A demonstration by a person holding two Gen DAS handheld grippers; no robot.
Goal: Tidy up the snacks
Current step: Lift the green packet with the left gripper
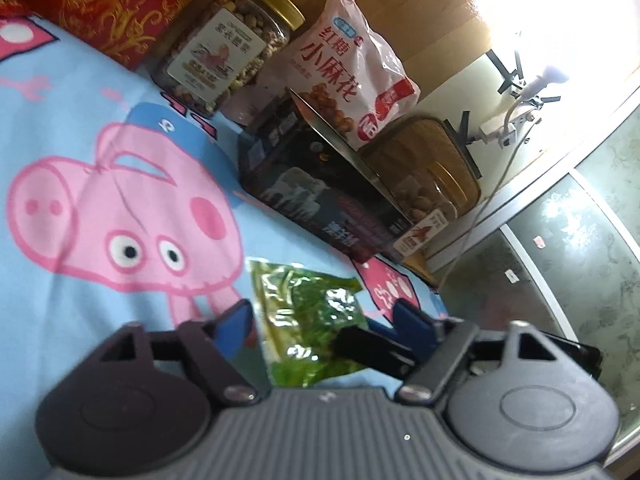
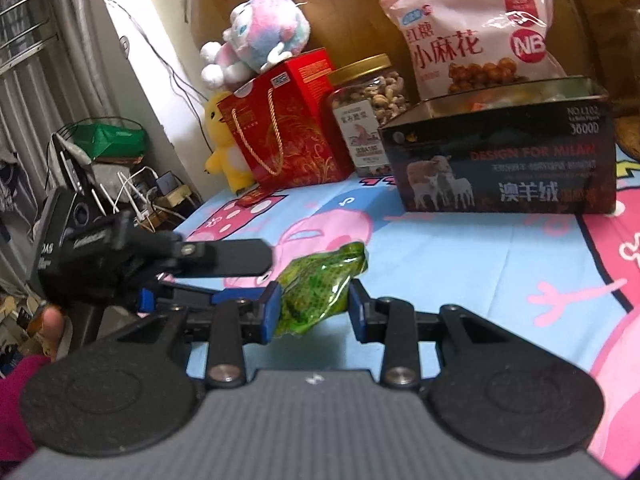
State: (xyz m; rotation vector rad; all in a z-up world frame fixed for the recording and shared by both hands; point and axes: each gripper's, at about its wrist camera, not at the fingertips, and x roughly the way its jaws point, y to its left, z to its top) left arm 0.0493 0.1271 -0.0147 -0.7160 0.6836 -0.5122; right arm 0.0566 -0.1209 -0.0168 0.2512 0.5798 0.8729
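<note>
A green snack packet [image 2: 316,292] lies on the blue cartoon-pig sheet [image 2: 480,264]. It also shows in the left wrist view [image 1: 308,320]. My right gripper [image 2: 314,312] is open, its blue pads [image 2: 270,312] on either side of the packet, the left pad touching it. My left gripper [image 1: 324,320] is open around the same packet from another side. A dark open box [image 2: 504,160] stands behind. A pink snack bag [image 2: 472,28] leans behind it. A jar of nuts [image 2: 368,112] stands to the box's left.
A red gift bag [image 2: 288,124] and plush toys [image 2: 256,36] stand at the back left. My left gripper's body [image 2: 120,260] shows in the right wrist view. Cables and clutter [image 2: 132,184] lie beyond the bed's left edge. A woven basket [image 1: 432,168] sits past the box.
</note>
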